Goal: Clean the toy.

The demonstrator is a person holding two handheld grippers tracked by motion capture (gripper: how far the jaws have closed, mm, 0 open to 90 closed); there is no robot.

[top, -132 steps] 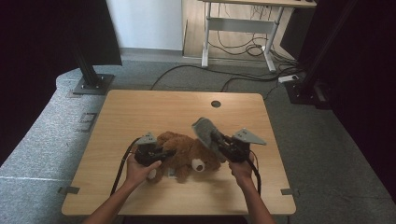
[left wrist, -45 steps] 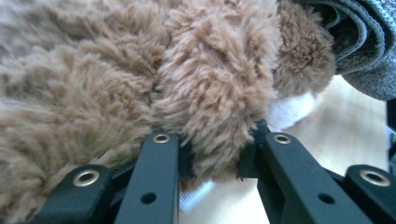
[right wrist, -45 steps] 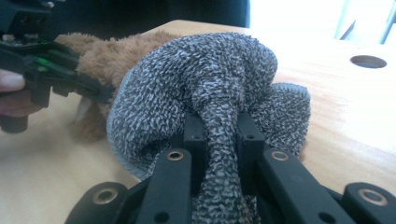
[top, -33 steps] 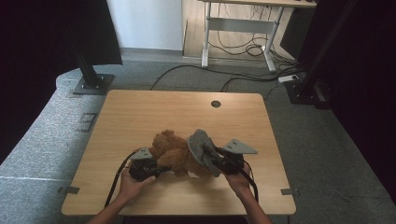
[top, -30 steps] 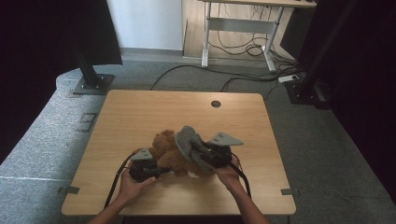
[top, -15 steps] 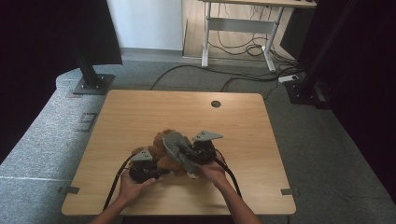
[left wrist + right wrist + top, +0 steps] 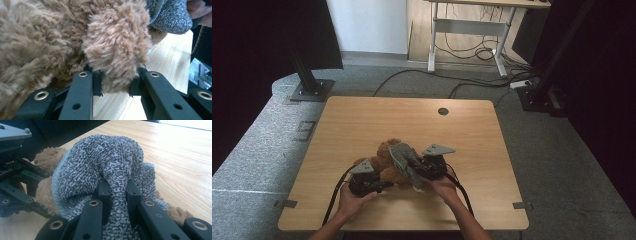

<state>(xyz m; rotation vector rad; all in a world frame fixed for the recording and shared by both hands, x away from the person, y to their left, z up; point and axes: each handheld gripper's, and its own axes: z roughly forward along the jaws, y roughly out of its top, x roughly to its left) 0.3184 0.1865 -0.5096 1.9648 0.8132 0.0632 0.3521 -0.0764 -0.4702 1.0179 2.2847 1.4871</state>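
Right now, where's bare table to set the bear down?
The far half of the table up to the round hole is bare, as is the right side. Crowded near edge: bear, grey cloth, left gripper, right gripper.

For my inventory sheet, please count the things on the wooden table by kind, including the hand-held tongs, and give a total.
Brown plush toy: 1
Grey knitted cloth: 1
Hand-held tongs: 2, left tongs around a plush limb, right tongs pinching the cloth
Total: 4
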